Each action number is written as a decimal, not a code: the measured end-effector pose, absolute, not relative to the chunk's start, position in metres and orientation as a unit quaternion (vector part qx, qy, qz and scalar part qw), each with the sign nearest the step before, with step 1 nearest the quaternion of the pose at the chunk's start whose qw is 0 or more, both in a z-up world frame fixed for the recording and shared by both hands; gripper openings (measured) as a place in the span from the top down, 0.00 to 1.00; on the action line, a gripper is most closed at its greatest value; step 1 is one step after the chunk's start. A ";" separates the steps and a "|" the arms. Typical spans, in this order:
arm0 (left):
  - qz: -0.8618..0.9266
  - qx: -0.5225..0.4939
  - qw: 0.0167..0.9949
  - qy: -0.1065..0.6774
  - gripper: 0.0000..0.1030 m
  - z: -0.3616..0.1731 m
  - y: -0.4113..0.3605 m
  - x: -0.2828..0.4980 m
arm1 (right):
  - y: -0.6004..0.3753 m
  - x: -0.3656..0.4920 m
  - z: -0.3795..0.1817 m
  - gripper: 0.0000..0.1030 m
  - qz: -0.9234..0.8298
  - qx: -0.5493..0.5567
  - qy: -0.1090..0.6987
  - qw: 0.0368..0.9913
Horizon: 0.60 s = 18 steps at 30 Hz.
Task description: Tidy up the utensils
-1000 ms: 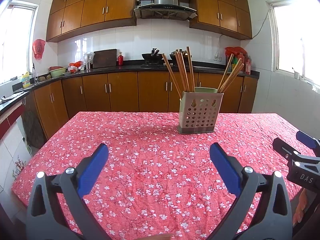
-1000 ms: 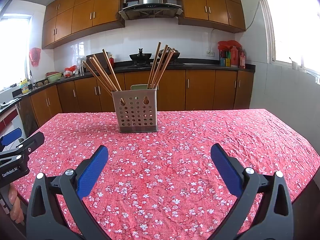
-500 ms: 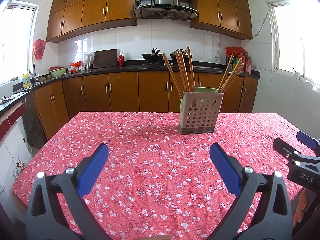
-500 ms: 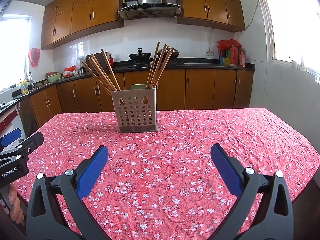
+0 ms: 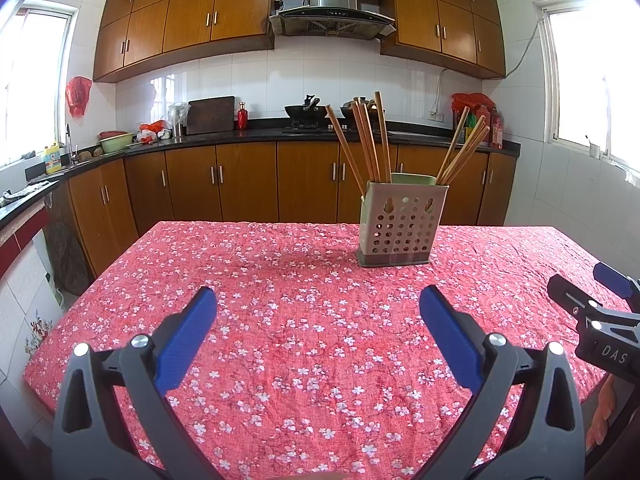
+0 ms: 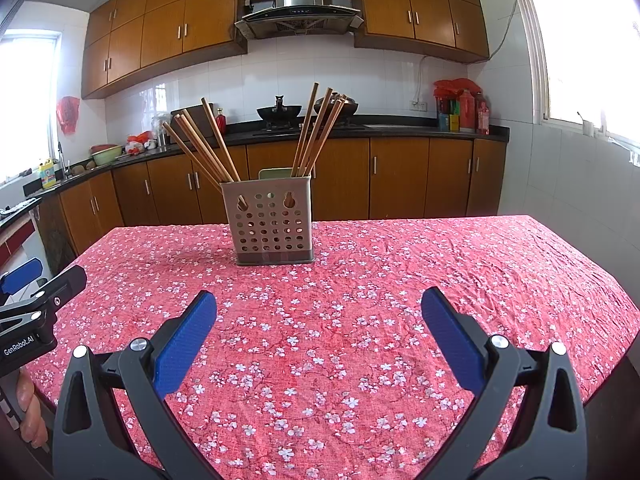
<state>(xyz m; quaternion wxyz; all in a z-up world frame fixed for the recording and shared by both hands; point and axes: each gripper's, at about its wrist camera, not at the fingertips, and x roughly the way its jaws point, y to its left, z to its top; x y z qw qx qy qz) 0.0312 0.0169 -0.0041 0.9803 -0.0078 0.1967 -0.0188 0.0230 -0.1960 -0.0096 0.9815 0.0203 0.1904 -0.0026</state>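
Observation:
A beige perforated utensil holder [image 5: 401, 225] [image 6: 273, 221] stands upright on the red flowered tablecloth [image 5: 304, 320] [image 6: 360, 300]. Several wooden chopsticks [image 5: 370, 140] [image 6: 208, 144] lean in two bunches inside it, left and right. My left gripper [image 5: 318, 312] is open and holds nothing, low over the near side of the table, well short of the holder. My right gripper [image 6: 319, 312] is open too, just as far back. Each gripper shows at the edge of the other's view: the right gripper [image 5: 600, 304] and the left gripper [image 6: 36, 288].
Brown cabinets and a dark countertop [image 5: 280, 132] run behind the table, with a wok, bottles and a cutting board. A person's fingers [image 6: 30, 416] hold the left handle. The table's right edge [image 6: 600, 312] falls away near a tiled wall.
The right wrist view has shifted slightly, so the holder sits a touch lower and nearer. The left gripper and the chopsticks have not moved.

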 end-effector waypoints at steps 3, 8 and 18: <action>-0.019 -0.008 0.980 0.197 0.04 -0.004 0.016 0.031 | -0.196 0.023 -0.009 0.02 -0.003 0.021 0.190 0.982; -0.018 -0.008 0.980 0.197 0.04 -0.004 0.016 0.031 | -0.196 0.023 -0.010 0.02 -0.003 0.021 0.191 0.981; -0.018 -0.008 0.980 0.198 0.04 -0.004 0.015 0.031 | -0.196 0.023 -0.009 0.02 -0.003 0.021 0.190 0.981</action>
